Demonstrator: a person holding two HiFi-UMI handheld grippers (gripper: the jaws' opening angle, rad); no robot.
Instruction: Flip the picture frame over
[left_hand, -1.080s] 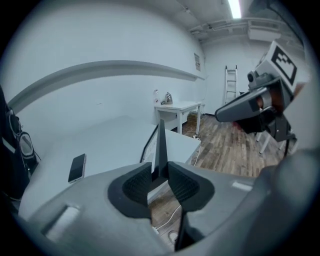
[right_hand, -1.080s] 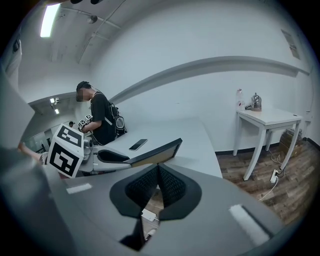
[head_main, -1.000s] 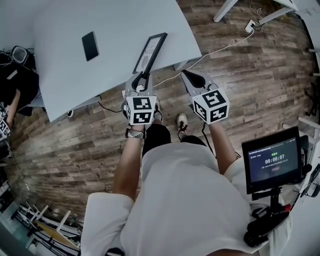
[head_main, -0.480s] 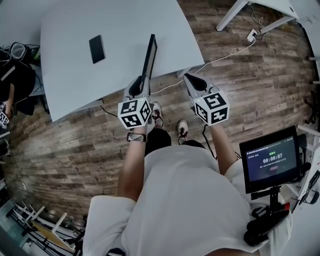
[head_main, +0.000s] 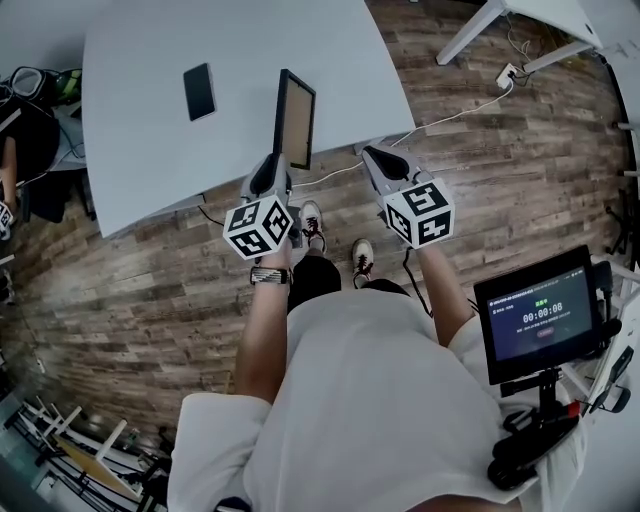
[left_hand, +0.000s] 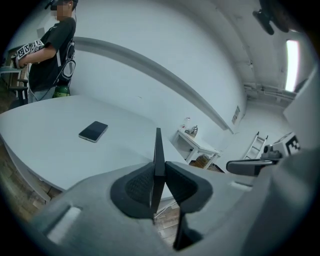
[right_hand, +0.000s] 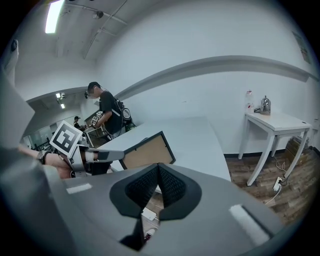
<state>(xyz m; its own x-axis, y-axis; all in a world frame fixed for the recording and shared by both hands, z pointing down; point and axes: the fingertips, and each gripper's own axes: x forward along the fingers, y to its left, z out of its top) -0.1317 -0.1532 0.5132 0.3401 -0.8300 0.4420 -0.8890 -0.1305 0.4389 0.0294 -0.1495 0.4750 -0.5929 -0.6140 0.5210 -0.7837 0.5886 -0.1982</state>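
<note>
DESK: Caption pls. Where was the picture frame (head_main: 294, 118) at that moment?

OP: On edge, upright, over the near side of the grey bench (head_main: 150, 130). Its brown backing faced my right gripper (head_main: 380, 158), and its thin black side faced the left gripper view. Couldn't tell whether its lower edge touched the bench top.

DESK: And the left gripper (head_main: 279, 165)?

OP: I had its fingers (left_hand: 137, 186) clamped on the frame's near lower corner, one pad on each face. They'd just been closing w/ the frame between them.

DESK: Right side?

OP: Fingers together, nothing between them. That gripper hung just off the bench's near edge, over the wood-plank floor (head_main: 480, 150), beside the frame but apart from it.

DESK: Anything else for the caption?

OP: A dark phone (head_main: 200, 91) lay flat on the bench, to the frame's left and well apart from it. A monitor (head_main: 545, 318) on a stand stood by my right elbow. In the bkgd, a person (right_hand: 107, 112) in a dark tee stood beyond the bench's far end, and a small white side table (right_hand: 275, 122) stood against the wall.
</note>
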